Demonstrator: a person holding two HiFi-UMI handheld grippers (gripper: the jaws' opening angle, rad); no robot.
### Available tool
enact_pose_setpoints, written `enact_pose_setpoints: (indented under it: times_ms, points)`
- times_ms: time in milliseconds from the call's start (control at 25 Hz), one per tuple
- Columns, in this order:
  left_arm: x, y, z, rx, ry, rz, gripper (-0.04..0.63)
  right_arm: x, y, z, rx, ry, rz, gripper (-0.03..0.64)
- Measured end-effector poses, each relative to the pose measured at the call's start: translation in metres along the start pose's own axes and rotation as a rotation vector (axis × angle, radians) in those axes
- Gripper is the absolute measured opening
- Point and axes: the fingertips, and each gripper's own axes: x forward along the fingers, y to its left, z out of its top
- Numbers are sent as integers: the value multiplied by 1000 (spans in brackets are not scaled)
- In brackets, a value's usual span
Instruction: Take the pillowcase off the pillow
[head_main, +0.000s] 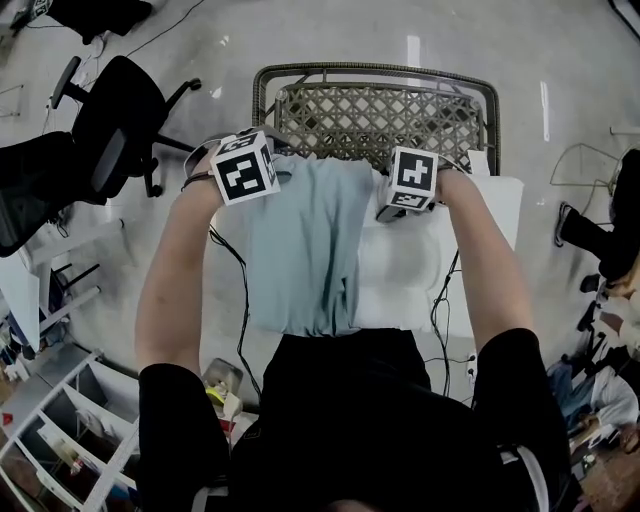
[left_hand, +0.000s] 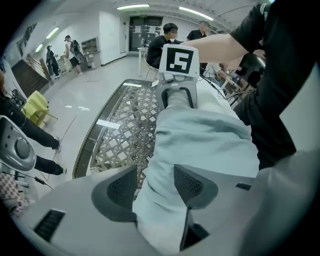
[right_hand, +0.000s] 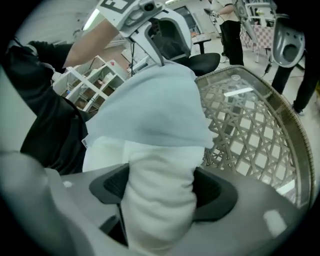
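A light blue pillowcase covers the left part of a white pillow, which lies across a white surface in front of me. My left gripper is at the far left corner. In the left gripper view its jaws stand open around a bunched fold of pillowcase, with a sliver of gap at the left pad. My right gripper is at the far right. Its jaws are shut on a thick roll of bare pillow, just below the pillowcase edge.
A wicker lattice frame with a metal rim stands right behind the pillow. A black office chair is at the far left and white shelving at the near left. Cables hang at both sides. People stand in the background.
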Motion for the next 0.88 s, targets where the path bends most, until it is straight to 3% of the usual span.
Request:
enact_pose_setpoints:
  times_ms: [200, 360, 400, 480, 680, 880]
  points:
    - [-16, -9, -7, -13, -12, -59, 218, -37, 31, 3, -87, -65, 36, 280]
    - [-26, -25, 0, 61, -8, -111, 224, -61, 53, 9, -142, -48, 18, 236]
    - [-28, -31, 1, 90, 9, -125, 210, -66, 57, 10, -148, -38, 10, 231]
    - [-32, -45, 4, 144, 47, -150, 100, -73, 64, 11, -150, -14, -10, 221]
    - [-40, -59, -3, 196, 129, -100, 11, -78, 78, 10, -132, 28, -67, 202]
    - [-60, -68, -18, 150, 60, -52, 8, -88, 93, 6, -84, -19, -82, 191]
